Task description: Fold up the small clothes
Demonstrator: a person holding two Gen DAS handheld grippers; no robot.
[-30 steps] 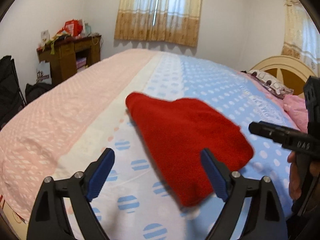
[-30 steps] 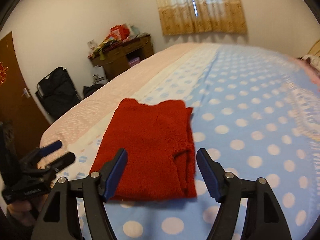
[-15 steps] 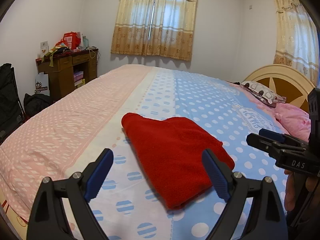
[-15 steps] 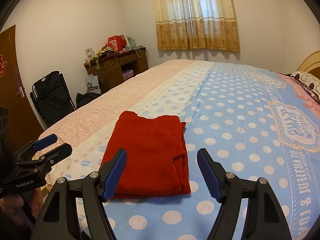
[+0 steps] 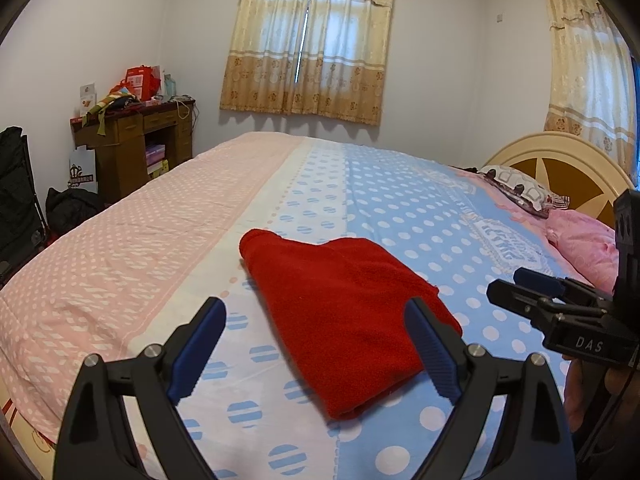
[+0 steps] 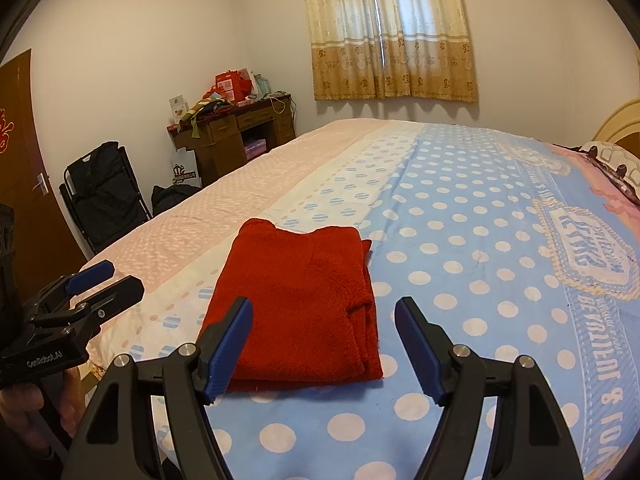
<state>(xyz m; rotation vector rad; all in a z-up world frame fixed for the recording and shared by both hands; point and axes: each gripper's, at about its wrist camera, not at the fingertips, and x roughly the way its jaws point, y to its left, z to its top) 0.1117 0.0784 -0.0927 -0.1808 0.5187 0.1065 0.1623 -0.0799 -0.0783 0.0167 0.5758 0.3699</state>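
A red knitted garment [image 5: 340, 308] [image 6: 296, 300] lies folded into a flat rectangle on the dotted bedsheet [image 5: 400, 208] [image 6: 472, 248], near the bed's front edge. My left gripper [image 5: 316, 344] hovers open just short of it, nothing between its blue pads. My right gripper [image 6: 324, 344] is also open and empty, held back from the garment's near edge. Each gripper shows in the other's view: the right gripper [image 5: 520, 284] at the right side, the left gripper [image 6: 108, 276] at the left side, each held by a hand.
Pillows [image 5: 580, 240] and a round headboard [image 5: 560, 160] lie at the bed's right end. A cluttered wooden desk [image 6: 236, 136], a black folding chair [image 6: 104, 196] and a brown door [image 6: 16, 160] stand beyond the bed's left side. Curtained windows [image 5: 308, 40] are behind.
Both grippers have drawn back and tilted up from the garment, so it sits farther off and more of the room shows. The garment has not moved.
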